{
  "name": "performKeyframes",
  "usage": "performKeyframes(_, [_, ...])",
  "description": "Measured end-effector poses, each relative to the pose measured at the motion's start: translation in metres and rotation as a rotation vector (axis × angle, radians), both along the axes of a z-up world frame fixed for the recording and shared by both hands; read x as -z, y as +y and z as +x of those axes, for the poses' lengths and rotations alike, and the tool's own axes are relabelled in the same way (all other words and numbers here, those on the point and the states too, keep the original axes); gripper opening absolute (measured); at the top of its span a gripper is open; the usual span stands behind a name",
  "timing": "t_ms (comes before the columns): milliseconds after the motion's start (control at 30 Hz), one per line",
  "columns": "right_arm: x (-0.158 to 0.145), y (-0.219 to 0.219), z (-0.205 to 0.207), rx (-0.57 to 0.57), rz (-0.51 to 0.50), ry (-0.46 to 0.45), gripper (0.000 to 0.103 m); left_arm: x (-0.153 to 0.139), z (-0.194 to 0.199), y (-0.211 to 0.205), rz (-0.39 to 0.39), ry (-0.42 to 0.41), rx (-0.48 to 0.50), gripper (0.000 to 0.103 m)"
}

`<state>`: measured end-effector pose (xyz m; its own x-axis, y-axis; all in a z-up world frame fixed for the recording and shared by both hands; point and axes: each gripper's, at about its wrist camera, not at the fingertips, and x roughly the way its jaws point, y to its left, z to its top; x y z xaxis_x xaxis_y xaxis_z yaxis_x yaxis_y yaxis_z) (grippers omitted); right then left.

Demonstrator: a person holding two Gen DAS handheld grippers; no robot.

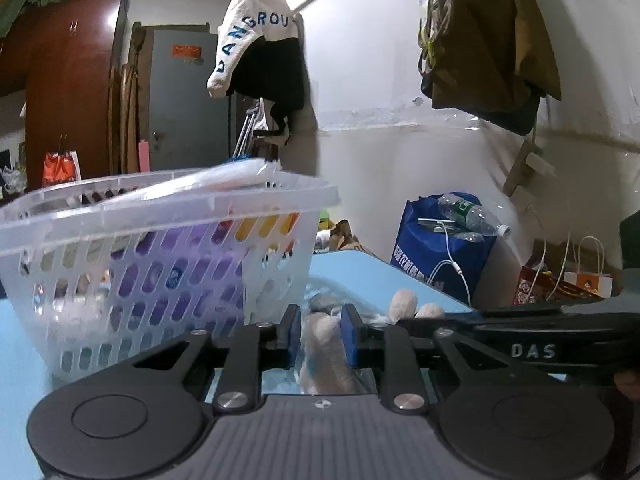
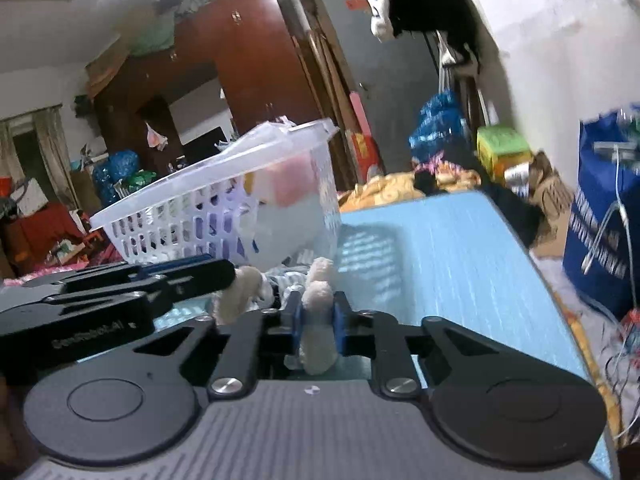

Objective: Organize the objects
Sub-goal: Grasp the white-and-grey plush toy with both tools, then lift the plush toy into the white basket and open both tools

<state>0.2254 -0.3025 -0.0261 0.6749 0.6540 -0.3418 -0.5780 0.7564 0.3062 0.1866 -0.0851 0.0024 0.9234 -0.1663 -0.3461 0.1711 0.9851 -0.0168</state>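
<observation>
Both hand-held grippers clamped on one plush toy, low over blue surface.

White plastic basket (image 1: 160,256) on left of surface (image 1: 348,268), colourful items inside. Just right of it, left hand-held gripper (image 1: 320,336) pinching a fuzzy limb of plush toy (image 1: 326,356). Further right, right hand-held gripper (image 2: 317,322) gripping another limb of same toy (image 2: 318,320).

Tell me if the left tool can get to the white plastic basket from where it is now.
Probably not yet: the left tool is shut on a beige plush limb, though the white perforated plastic basket sits just ahead-left with nothing between.
</observation>
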Motion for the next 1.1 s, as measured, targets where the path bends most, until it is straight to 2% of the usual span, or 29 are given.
performKeyframes(200, [-0.004, 0.005, -0.009, -0.005, -0.020, -0.033, 0.016, 0.009, 0.000, -0.001, -0.003, 0.006, -0.001, 0.026])
performKeyframes(400, [-0.001, 0.006, -0.010, -0.004, -0.015, -0.041, 0.016, 0.013, -0.006, 0.001, 0.010, 0.001, -0.008, 0.018])
performKeyframes(533, [-0.002, 0.008, -0.013, -0.004, -0.022, -0.060, 0.016, 0.012, -0.007, 0.005, -0.015, -0.003, -0.008, 0.016])
performKeyframes(667, [-0.005, 0.008, -0.020, -0.001, -0.015, -0.092, 0.016, 0.006, -0.017, 0.012, -0.046, -0.040, 0.009, 0.015])
performKeyframes(900, [-0.039, 0.011, -0.053, -0.022, 0.009, -0.208, 0.015, -0.040, -0.061, 0.019, -0.057, -0.182, 0.030, 0.015])
performKeyframes(1000, [-0.071, 0.017, -0.072, -0.042, 0.013, -0.298, 0.015, -0.077, -0.081, 0.026, -0.024, -0.276, 0.023, 0.015])
performKeyframes(1100, [-0.109, 0.033, -0.080, -0.070, 0.022, -0.390, 0.015, -0.114, -0.083, 0.039, 0.019, -0.348, -0.031, 0.015])
